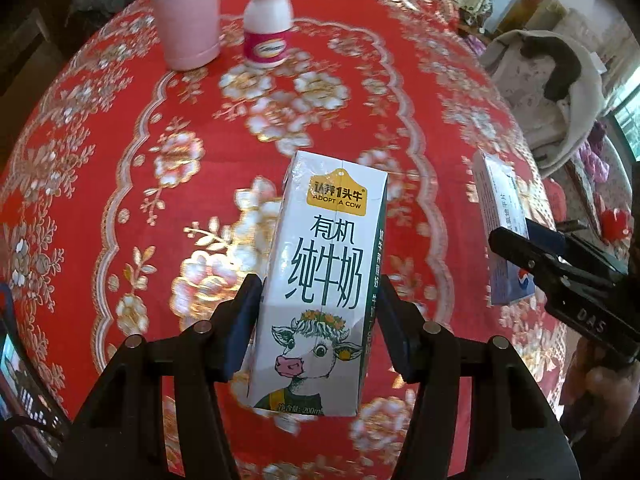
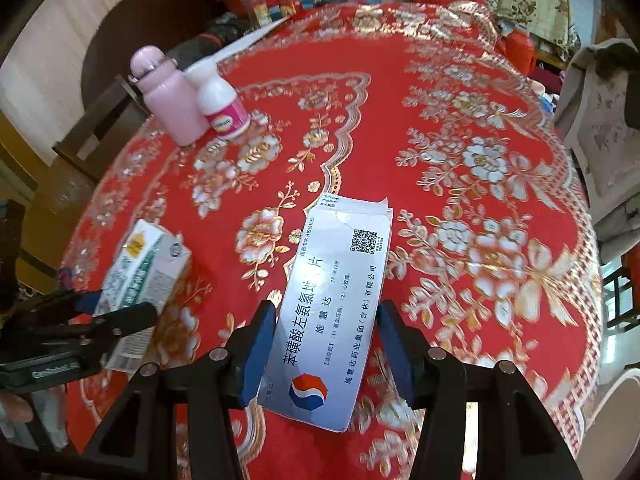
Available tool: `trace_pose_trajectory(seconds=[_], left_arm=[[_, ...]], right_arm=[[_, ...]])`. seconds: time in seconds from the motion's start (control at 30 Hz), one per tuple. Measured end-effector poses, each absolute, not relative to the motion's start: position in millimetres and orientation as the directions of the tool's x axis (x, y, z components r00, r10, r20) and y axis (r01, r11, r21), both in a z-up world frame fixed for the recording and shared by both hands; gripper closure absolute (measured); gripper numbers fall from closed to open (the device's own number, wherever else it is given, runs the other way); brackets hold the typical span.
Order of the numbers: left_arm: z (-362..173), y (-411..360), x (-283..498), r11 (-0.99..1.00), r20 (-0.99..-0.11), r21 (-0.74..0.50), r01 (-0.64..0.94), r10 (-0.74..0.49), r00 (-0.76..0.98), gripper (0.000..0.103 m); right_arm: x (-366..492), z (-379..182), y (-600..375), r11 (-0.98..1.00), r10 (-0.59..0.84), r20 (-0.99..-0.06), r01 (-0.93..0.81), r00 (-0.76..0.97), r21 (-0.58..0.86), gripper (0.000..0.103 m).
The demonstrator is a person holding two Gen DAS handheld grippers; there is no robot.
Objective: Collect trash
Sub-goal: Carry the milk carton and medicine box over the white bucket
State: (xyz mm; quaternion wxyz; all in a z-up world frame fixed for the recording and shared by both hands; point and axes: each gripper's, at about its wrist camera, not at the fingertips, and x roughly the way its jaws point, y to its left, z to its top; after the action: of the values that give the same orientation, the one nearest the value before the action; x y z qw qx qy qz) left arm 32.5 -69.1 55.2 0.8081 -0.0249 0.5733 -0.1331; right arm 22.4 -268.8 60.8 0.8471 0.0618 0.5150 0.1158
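Milk carton (image 1: 320, 280) clamped; medicine box (image 2: 336, 312) clamped

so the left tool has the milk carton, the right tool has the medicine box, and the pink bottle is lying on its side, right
Not quite. The pink bottle stands upright on the red floral tablecloth, as the left wrist view shows. The left tool does hold the white milk carton, and the right tool the white medicine box.
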Motion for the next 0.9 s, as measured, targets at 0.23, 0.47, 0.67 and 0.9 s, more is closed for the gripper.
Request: trace_pose_trajectory(seconds=[0.23, 0.47, 0.67, 0.9], left_arm=[[70, -106, 7, 0.952, -0.908, -0.194, 0.235, -0.265, 0.324, 0.048], [75, -155, -16, 0.935, -0.904, -0.2, 0.292, -0.291, 0.313, 0.048], [78, -206, -33, 0.91, -0.902, -0.205, 0.361, -0.319, 0.292, 0.048], [82, -266, -50, 0.868, -0.897, -0.223, 0.443, -0.361, 0.255, 0.048]], right_arm=[[-12, 75, -295, 0.961, 0.274, -0.837, -0.107, 0.473, 0.254, 0.052], [-49, 83, -339, 0.966, 0.24, -0.832, -0.041, 0.5, 0.254, 0.052], [-78, 90, -383, 0.968, 0.2, -0.829, 0.027, 0.521, 0.251, 0.052], [-112, 92, -438, 0.964, 0.134, -0.838, 0.125, 0.53, 0.233, 0.052]])
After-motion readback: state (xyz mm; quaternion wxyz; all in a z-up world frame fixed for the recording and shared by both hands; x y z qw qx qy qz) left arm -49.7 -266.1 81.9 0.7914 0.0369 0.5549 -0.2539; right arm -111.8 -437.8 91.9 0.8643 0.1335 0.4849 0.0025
